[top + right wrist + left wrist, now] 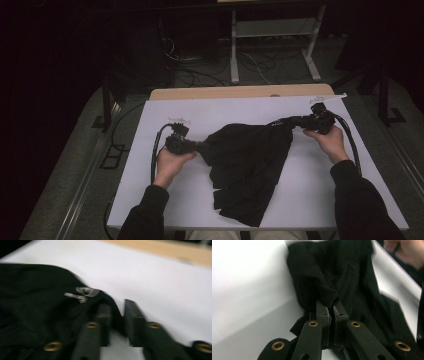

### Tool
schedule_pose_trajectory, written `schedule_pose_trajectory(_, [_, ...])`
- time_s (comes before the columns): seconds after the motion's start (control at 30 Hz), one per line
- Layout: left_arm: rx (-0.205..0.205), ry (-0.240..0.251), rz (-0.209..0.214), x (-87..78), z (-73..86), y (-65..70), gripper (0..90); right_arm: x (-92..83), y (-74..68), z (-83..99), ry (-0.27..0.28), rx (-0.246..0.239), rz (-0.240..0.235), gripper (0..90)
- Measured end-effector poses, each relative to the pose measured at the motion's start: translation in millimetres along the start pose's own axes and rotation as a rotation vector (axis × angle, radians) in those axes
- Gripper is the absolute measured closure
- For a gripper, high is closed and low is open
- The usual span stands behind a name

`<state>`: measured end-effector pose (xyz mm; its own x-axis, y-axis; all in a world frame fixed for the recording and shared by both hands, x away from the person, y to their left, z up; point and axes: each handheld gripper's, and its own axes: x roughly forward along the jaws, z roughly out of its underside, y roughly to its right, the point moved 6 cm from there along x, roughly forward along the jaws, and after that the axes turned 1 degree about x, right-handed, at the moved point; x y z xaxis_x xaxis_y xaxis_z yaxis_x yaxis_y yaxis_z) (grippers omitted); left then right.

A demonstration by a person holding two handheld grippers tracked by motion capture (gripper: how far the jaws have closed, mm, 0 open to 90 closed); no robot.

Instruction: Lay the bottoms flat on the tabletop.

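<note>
High view: left gripper (200, 146) clenched on black garment (247, 160); right gripper (284, 121) jaws parted, cloth loose between them. Corner could slip free, garment sagging unevenly.

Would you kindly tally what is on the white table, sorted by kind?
Black garment: 1
Hand-held claws: 2, the left claw and the right claw
Total: 3
</note>
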<state>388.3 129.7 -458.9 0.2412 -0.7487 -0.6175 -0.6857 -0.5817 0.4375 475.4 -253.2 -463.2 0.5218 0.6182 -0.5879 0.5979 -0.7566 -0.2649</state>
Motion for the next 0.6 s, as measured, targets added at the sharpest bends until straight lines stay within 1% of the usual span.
schedule_pose_trajectory(0.03, [0.011, -0.018, 0.012, 2.7, 8.1, 4.1, 85.9, 0.4, 2.3, 3.6, -0.010, 0.041, 0.009, 66.2])
schedule_pose_trajectory(0.07, [0.019, -0.038, 0.018, 5.2, 15.0, 8.4, 85.8, -0.8, 4.2, 6.5, -0.005, 0.079, 0.022, 64.0])
schedule_pose_trajectory(0.1, [0.025, -0.053, 0.027, 7.1, 20.5, 12.4, 85.8, -3.1, 6.0, 9.0, 0.002, 0.105, 0.035, 60.2])
schedule_pose_trajectory(0.13, [0.023, -0.061, 0.043, 8.9, 24.9, 16.8, 85.8, -6.0, 7.4, 10.7, 0.011, 0.142, 0.050, 57.4])
schedule_pose_trajectory(0.17, [0.019, -0.073, 0.056, 10.3, 28.6, 20.8, 85.8, -9.0, 8.5, 12.0, 0.022, 0.183, 0.050, 55.8])
schedule_pose_trajectory(0.2, [0.023, -0.087, 0.062, 11.6, 31.6, 24.1, 85.7, -11.7, 8.9, 12.4, 0.036, 0.225, 0.039, 52.0])
schedule_pose_trajectory(0.23, [0.028, -0.097, 0.059, 12.9, 34.2, 26.8, 85.7, -13.7, 9.2, 12.3, 0.045, 0.263, 0.029, 47.8])
schedule_pose_trajectory(0.27, [0.035, -0.107, 0.063, 13.8, 36.7, 29.3, 85.7, -14.7, 9.5, 11.7, 0.045, 0.295, 0.018, 45.1])
schedule_pose_trajectory(0.33, [0.043, -0.119, 0.076, 16.2, 40.5, 33.1, 85.6, -15.2, 9.2, 9.5, 0.042, 0.341, -0.014, 40.5])
schedule_pose_trajectory(0.37, [0.046, -0.124, 0.071, 17.6, 41.9, 34.1, 85.6, -14.4, 8.7, 7.7, 0.044, 0.350, -0.029, 39.1])
schedule_pose_trajectory(0.43, [0.042, -0.126, 0.078, 19.4, 42.9, 33.8, 85.5, -10.3, 7.6, 4.8, 0.025, 0.355, -0.044, 38.6])
schedule_pose_trajectory(0.47, [0.040, -0.124, 0.084, 19.9, 42.9, 33.2, 85.5, -6.5, 7.2, 4.0, 0.011, 0.355, -0.047, 37.4])
schedule_pose_trajectory(0.5, [0.037, -0.122, 0.081, 20.5, 43.0, 32.5, 85.4, -2.1, 6.9, 3.4, -0.007, 0.351, -0.054, 36.0])
schedule_pose_trajectory(0.6, [0.029, -0.114, 0.083, 20.2, 42.9, 30.7, 85.4, 12.7, 4.9, 1.6, -0.046, 0.337, -0.081, 35.9])
